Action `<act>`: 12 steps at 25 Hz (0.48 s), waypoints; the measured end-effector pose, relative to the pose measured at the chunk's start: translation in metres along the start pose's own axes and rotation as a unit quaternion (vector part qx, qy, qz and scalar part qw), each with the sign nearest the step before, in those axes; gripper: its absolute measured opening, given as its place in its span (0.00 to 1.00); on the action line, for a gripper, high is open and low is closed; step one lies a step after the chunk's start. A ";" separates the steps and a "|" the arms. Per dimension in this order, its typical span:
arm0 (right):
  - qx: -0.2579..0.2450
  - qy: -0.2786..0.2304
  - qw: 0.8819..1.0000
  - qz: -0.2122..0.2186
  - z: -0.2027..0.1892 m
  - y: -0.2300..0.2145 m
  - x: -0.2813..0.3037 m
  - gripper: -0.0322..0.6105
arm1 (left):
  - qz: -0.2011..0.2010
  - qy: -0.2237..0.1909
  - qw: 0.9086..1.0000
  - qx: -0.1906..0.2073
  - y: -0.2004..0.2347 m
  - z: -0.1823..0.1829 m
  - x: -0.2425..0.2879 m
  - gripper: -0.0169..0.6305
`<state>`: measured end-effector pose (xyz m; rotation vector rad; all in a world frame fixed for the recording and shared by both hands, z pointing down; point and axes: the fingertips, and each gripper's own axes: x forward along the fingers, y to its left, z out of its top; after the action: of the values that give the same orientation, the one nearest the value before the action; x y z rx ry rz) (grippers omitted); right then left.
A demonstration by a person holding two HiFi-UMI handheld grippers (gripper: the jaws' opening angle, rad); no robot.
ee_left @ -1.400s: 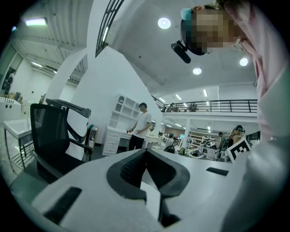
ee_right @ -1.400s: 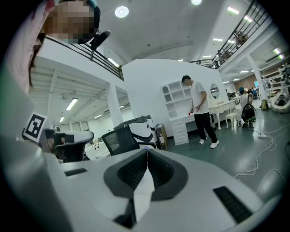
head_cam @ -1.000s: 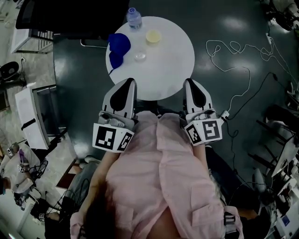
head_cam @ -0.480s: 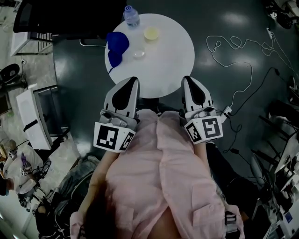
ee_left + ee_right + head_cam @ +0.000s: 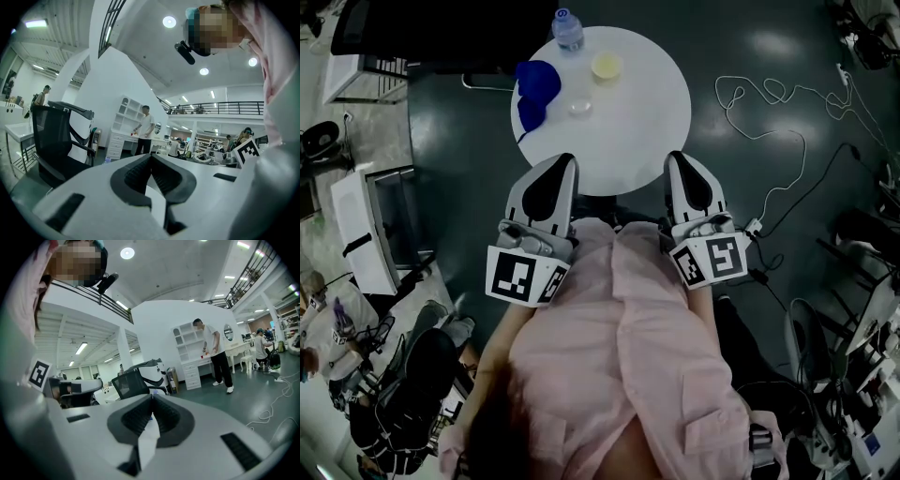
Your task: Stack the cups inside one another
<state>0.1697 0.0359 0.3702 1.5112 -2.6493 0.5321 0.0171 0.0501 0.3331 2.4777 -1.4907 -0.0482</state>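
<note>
A round white table (image 5: pixel 628 141) stands ahead of me in the head view. On its far half are two blue cups (image 5: pixel 538 81) at the left rim, a small clear cup (image 5: pixel 579 109) and a pale yellow cup (image 5: pixel 607 67). My left gripper (image 5: pixel 565 161) hovers at the table's near edge, its jaws meeting at the tips (image 5: pixel 151 157) with nothing between them. My right gripper (image 5: pixel 677 157) sits level beside it, likewise shut and empty (image 5: pixel 152 397). Both are well short of the cups.
A water bottle (image 5: pixel 568 31) stands at the table's far rim. A black chair (image 5: pixel 441 28) is behind the table at the left. White cables (image 5: pixel 769 94) trail over the dark floor at the right. Desks and seated people (image 5: pixel 337 319) fill the left side.
Both grippers and the cups stay where they were. The head view has shifted slightly, and the people at the lower left have moved.
</note>
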 end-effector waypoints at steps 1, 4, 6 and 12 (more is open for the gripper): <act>0.000 0.000 1.000 0.000 0.000 0.000 0.000 0.10 | 0.000 -0.001 1.000 0.001 0.000 0.000 0.000 0.05; 0.003 -0.002 1.000 -0.001 -0.001 -0.001 -0.001 0.10 | 0.000 -0.002 1.000 0.002 -0.001 0.000 -0.001 0.05; 0.006 -0.004 1.000 -0.004 -0.001 -0.003 -0.002 0.10 | 0.002 -0.002 1.000 0.002 0.000 -0.001 -0.002 0.05; 0.020 -0.012 1.000 -0.005 0.002 -0.007 -0.005 0.10 | 0.004 -0.001 1.000 0.002 -0.002 0.000 -0.001 0.05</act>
<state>0.1783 0.0363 0.3690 1.5513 -2.6636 0.5724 0.0177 0.0519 0.3324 2.4763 -1.5021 -0.0473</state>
